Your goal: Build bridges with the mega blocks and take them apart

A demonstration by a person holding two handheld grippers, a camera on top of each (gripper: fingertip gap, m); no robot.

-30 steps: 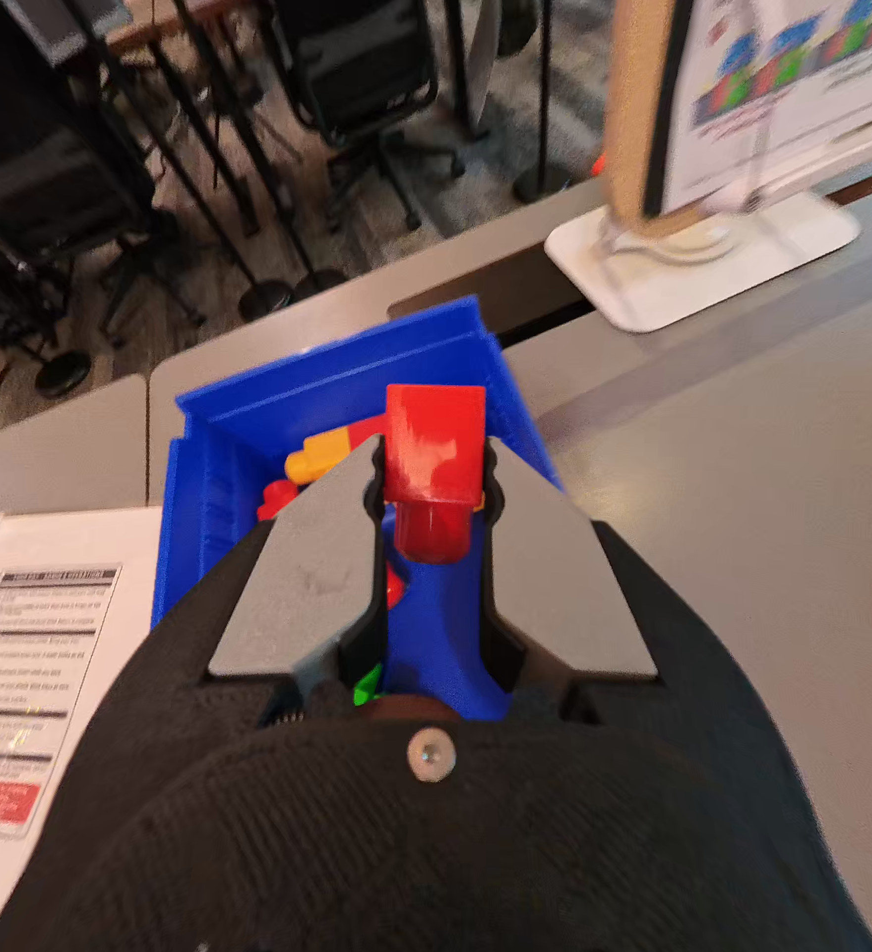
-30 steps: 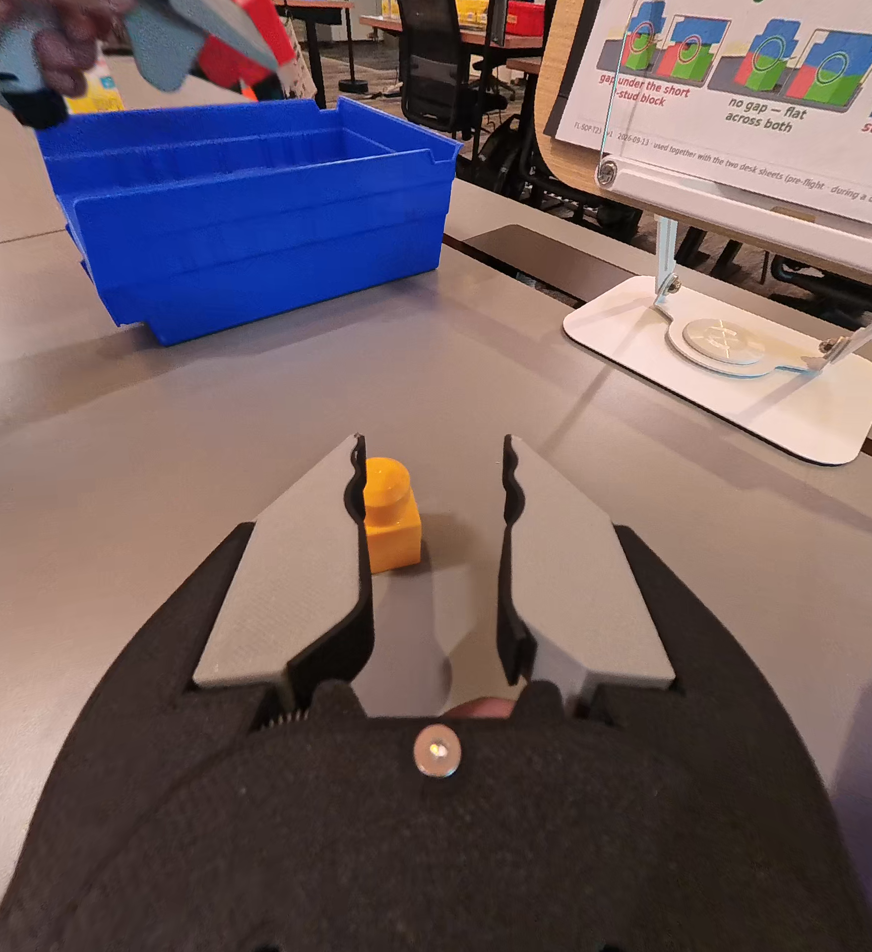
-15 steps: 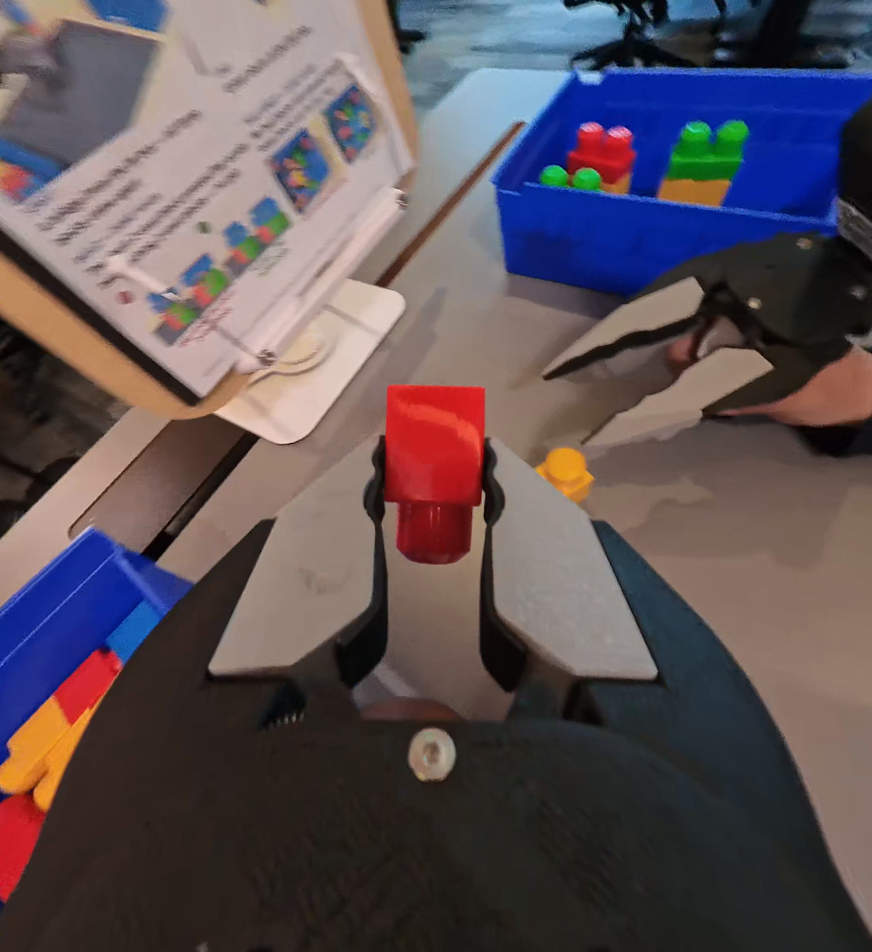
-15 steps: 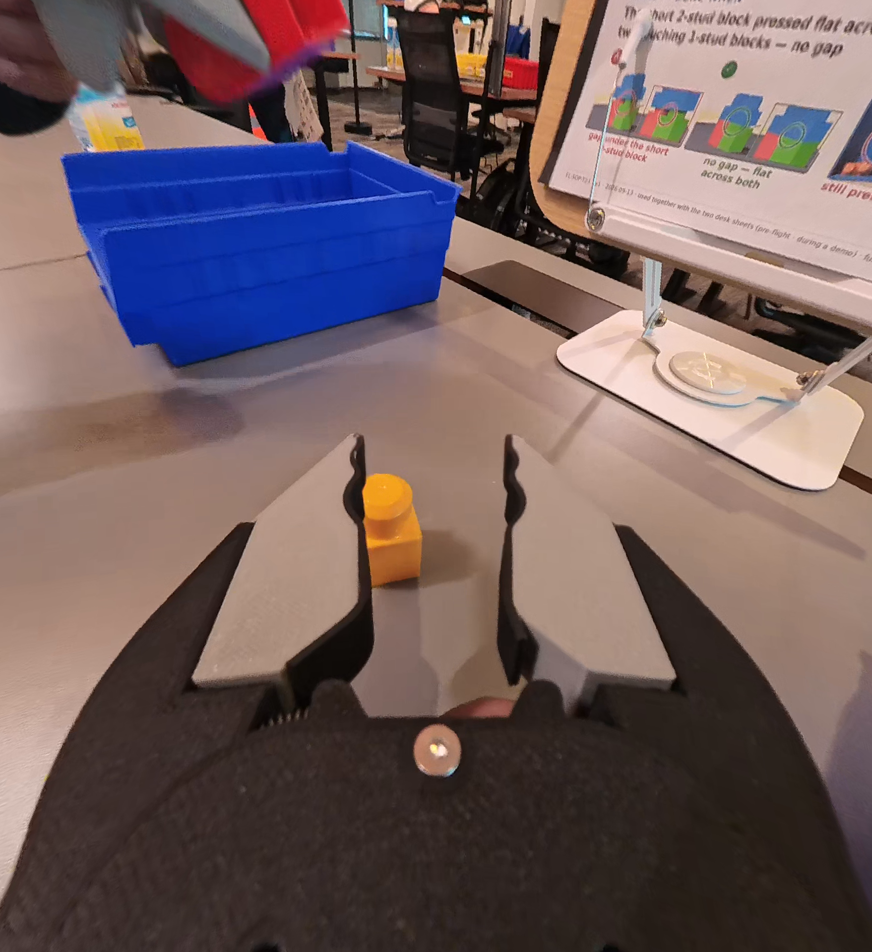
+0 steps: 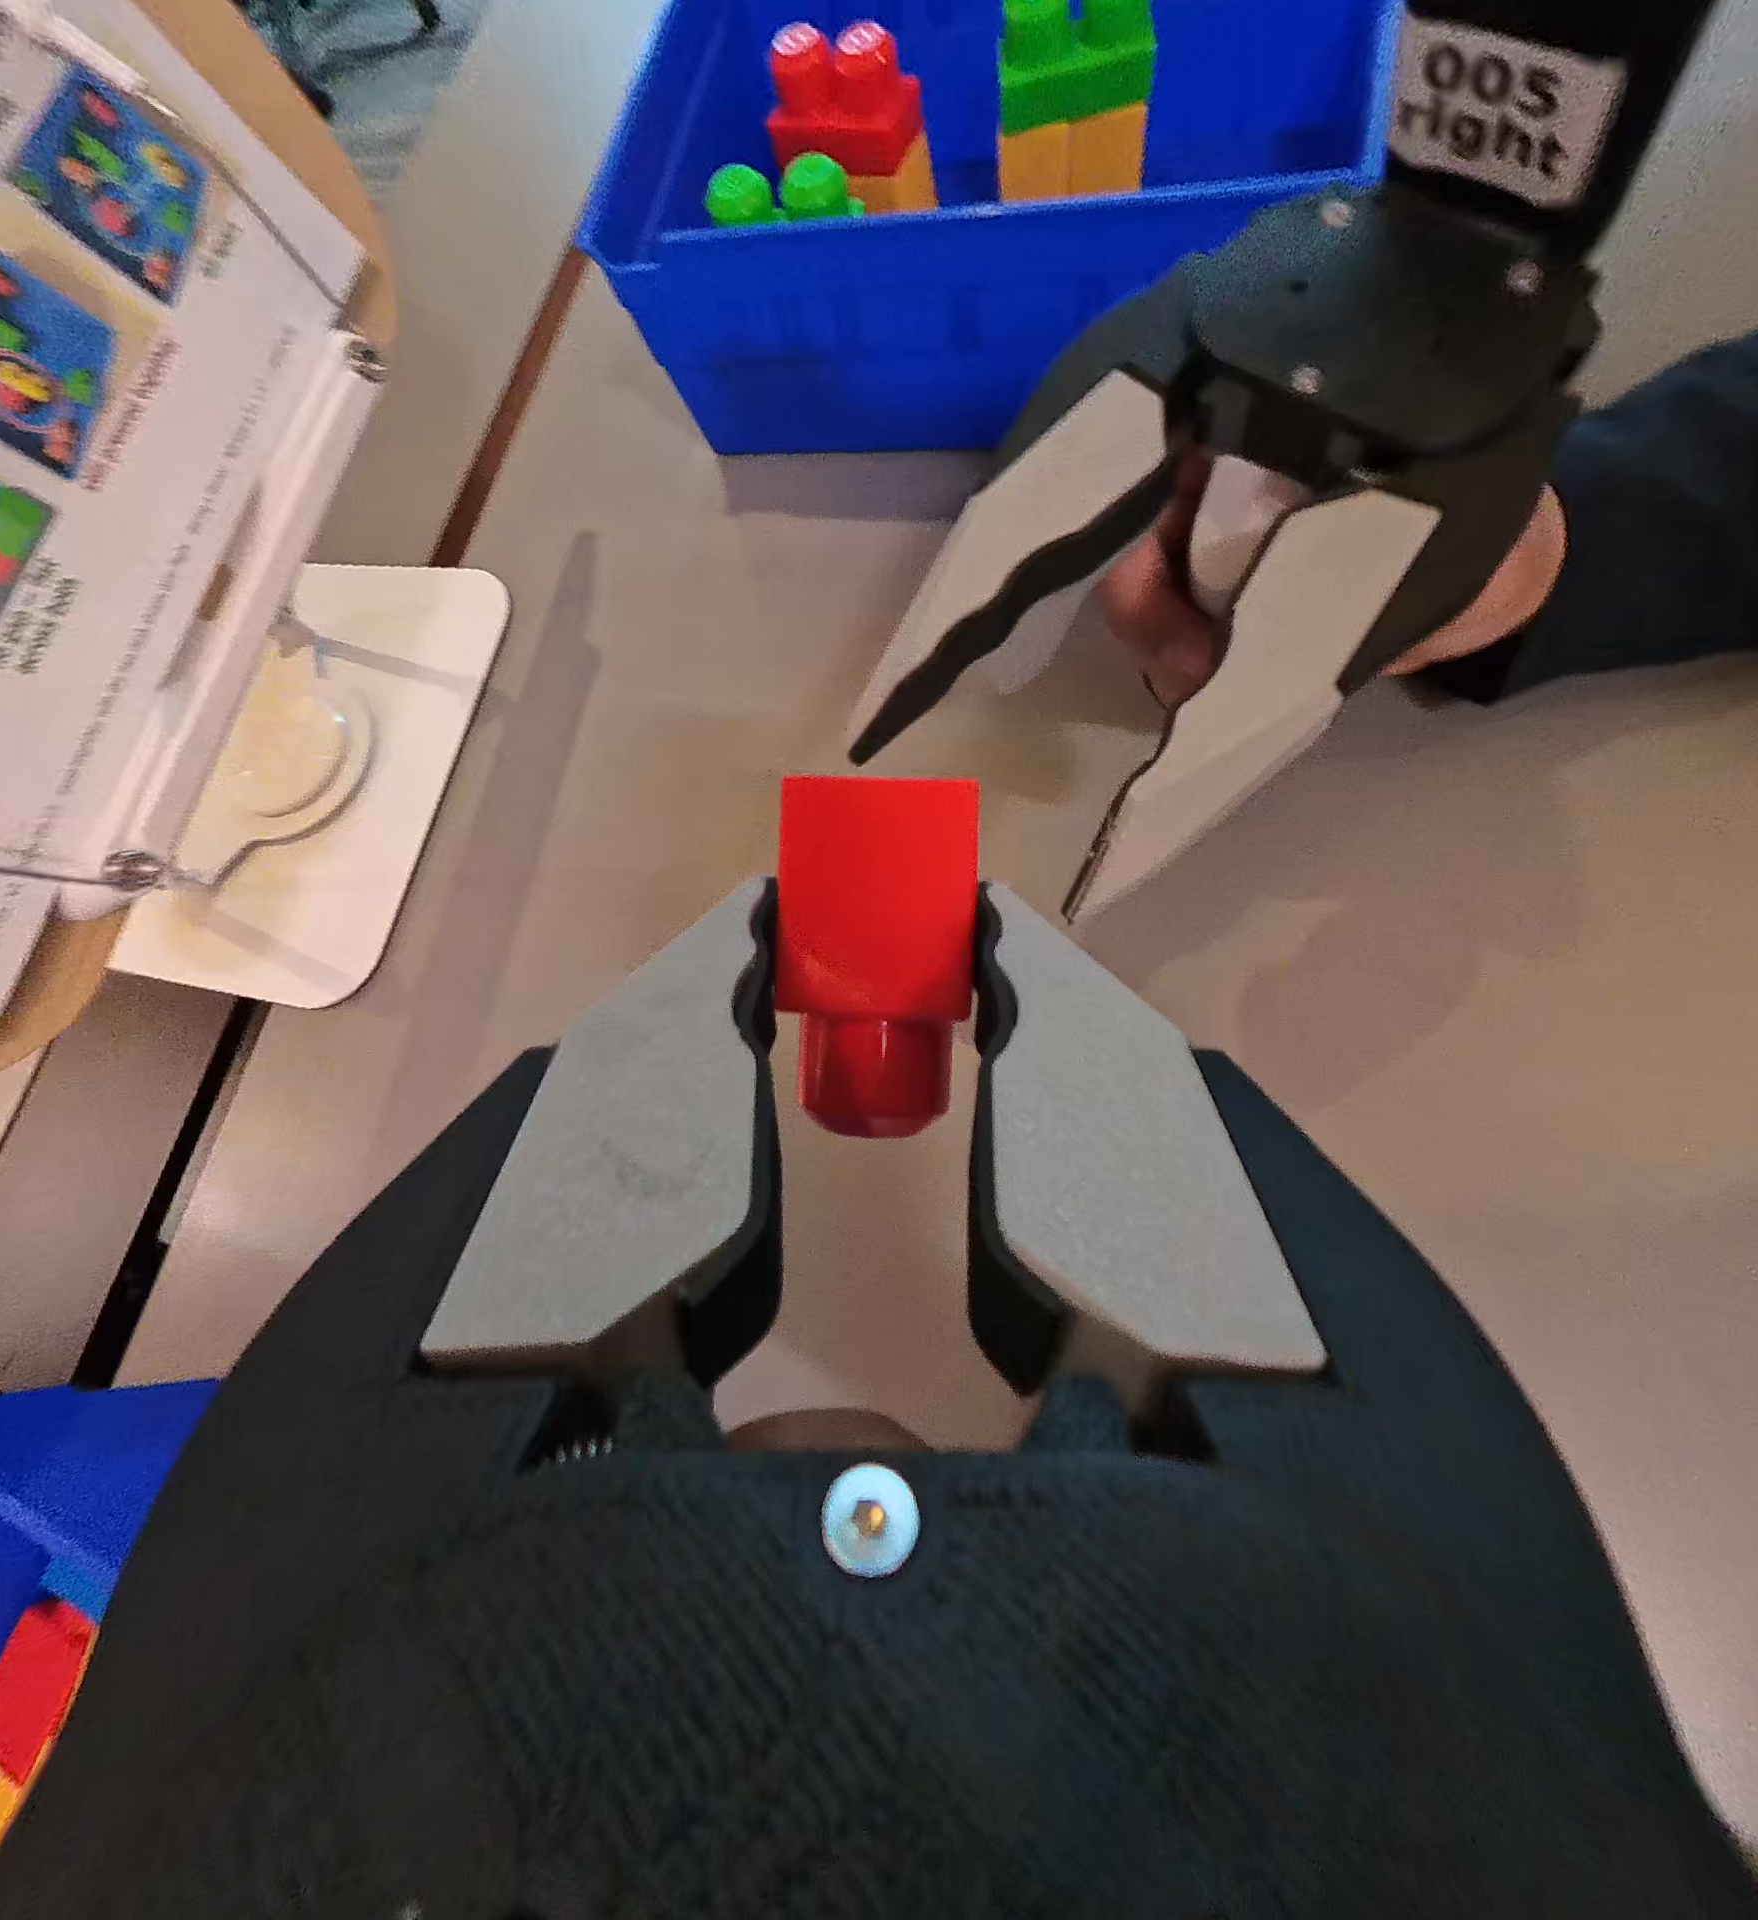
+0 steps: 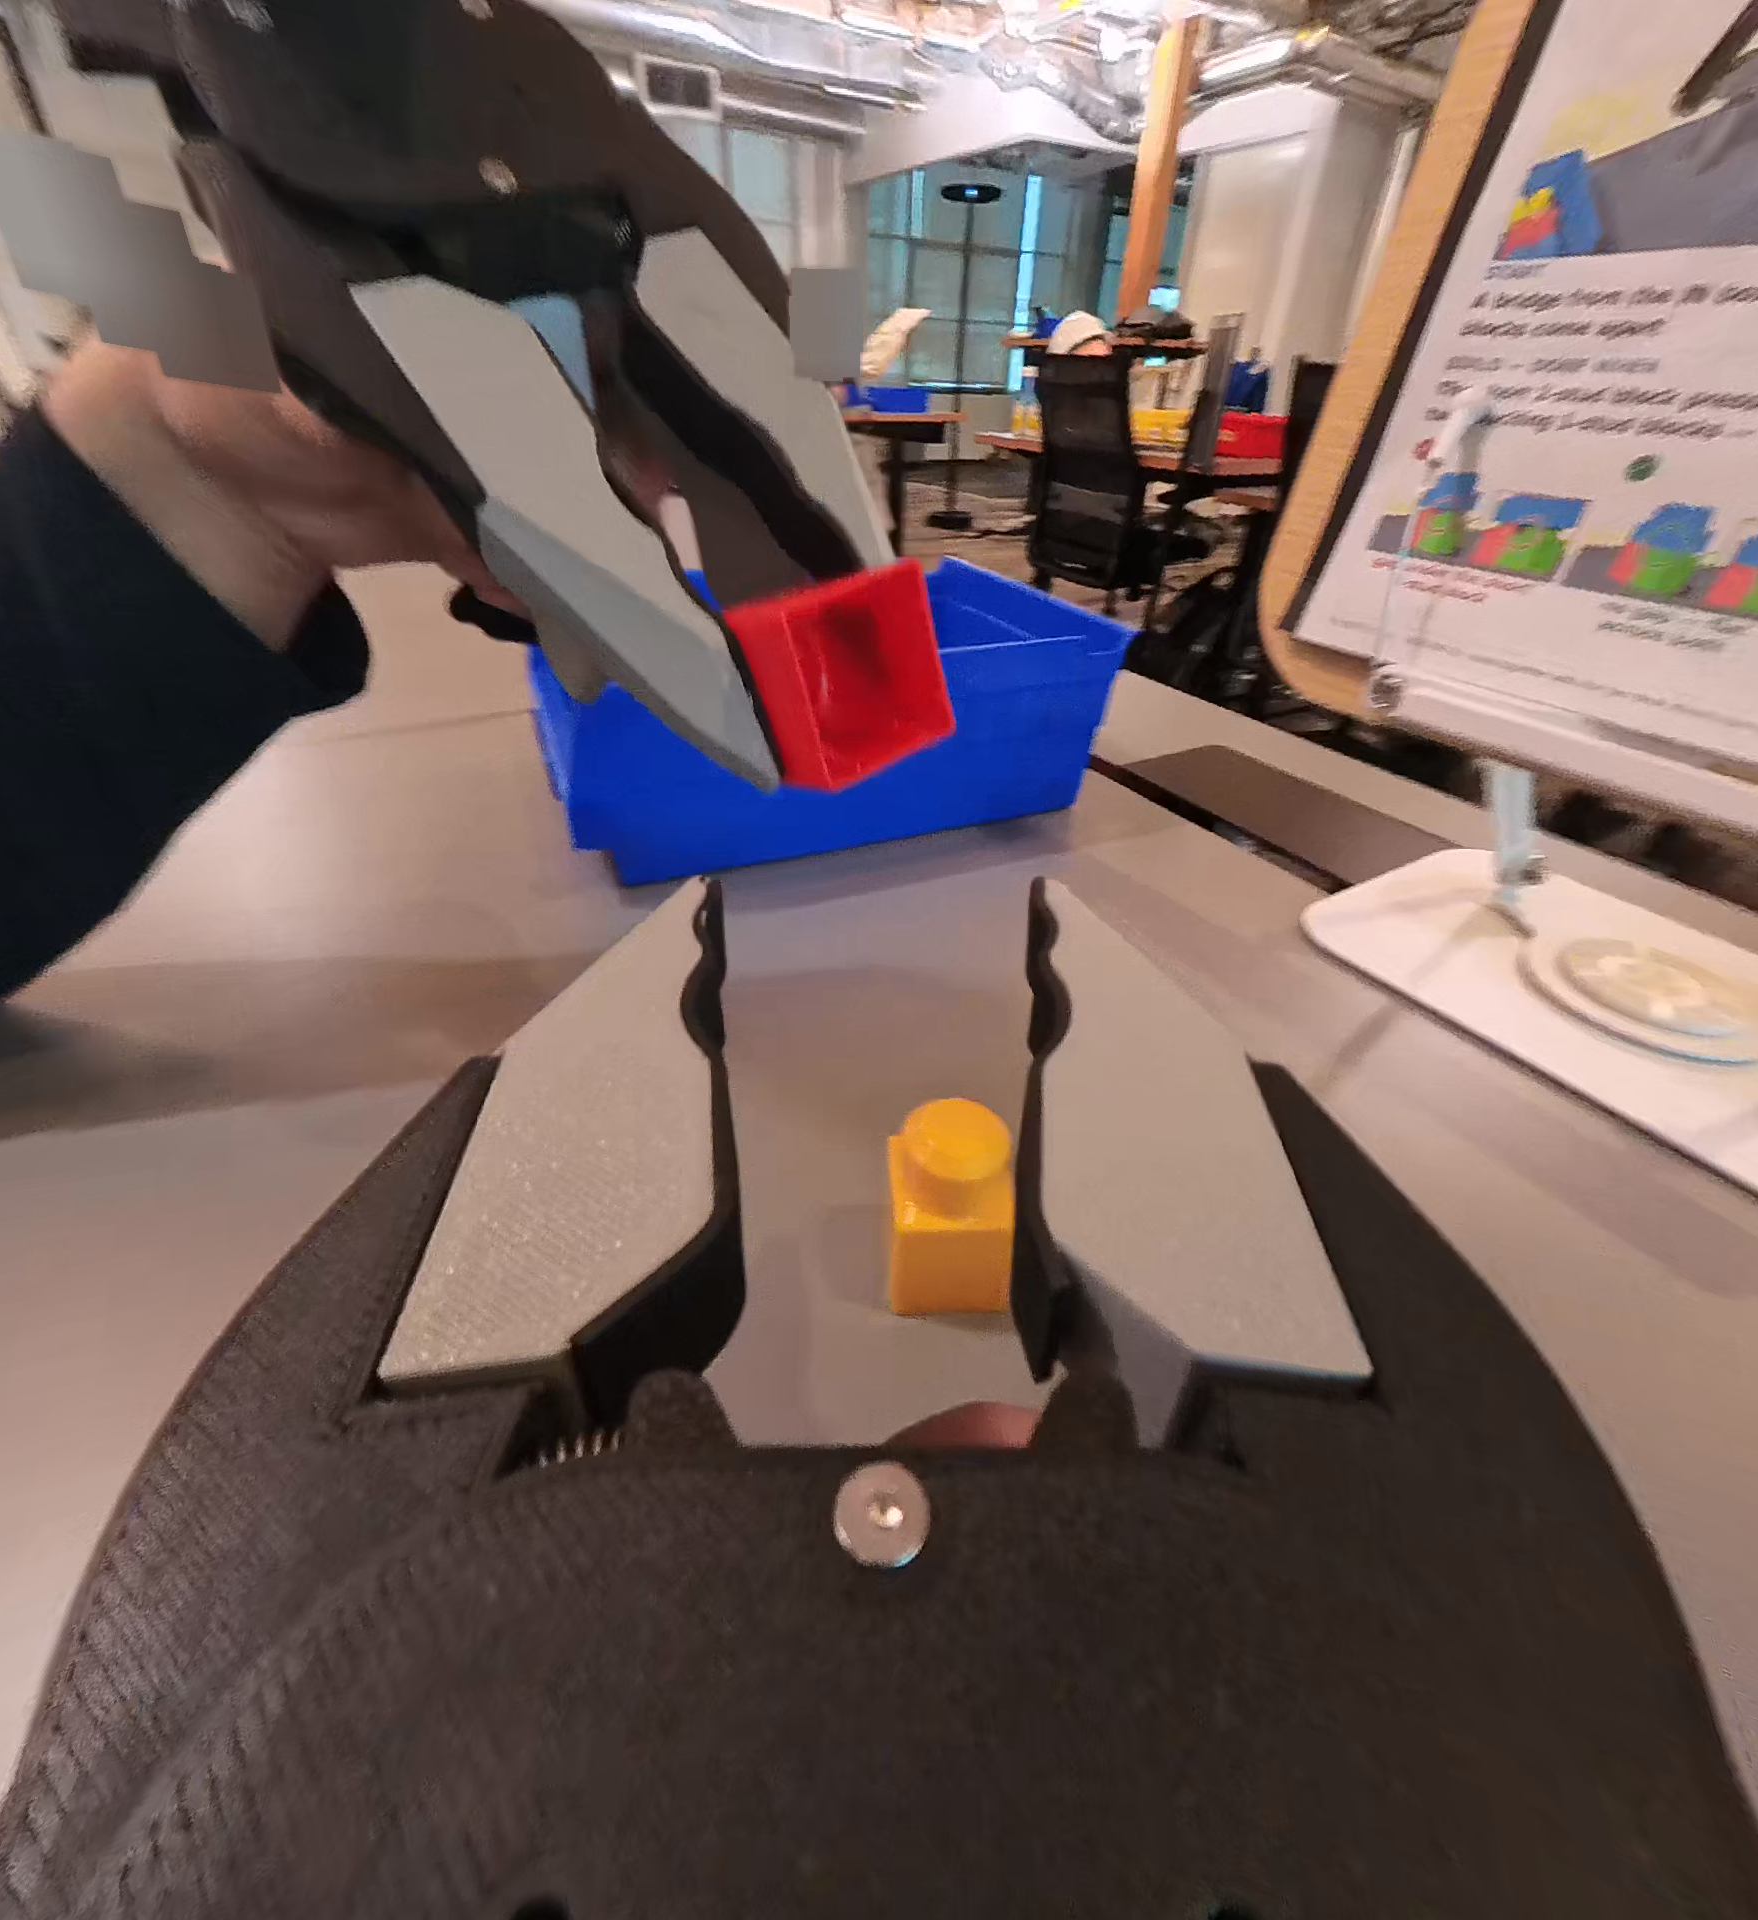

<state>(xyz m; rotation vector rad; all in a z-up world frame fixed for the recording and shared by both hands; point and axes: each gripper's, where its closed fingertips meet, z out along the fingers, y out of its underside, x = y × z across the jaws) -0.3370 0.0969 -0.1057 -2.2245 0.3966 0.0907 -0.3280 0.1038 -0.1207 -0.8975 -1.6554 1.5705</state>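
My left tool [image 5: 875, 940] clamps red block [image 5: 873, 904], airborne above yellow block [image 6: 950, 1226] on bench; right tool [image 6: 875, 935] spread wide around yellow. Land red flush beside it, stud up.

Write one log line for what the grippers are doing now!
left gripper: shut on red block, in air | right gripper: open, around yellow block | yellow block: on table

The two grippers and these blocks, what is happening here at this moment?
A person holds a gripper in each hand over a grey table. The left gripper is shut on a red block, carried in the air with its hollow side facing forward. The right gripper is open and low, with a yellow block standing on the table between its fingers, not gripped. Blue bins with more blocks stand nearby.
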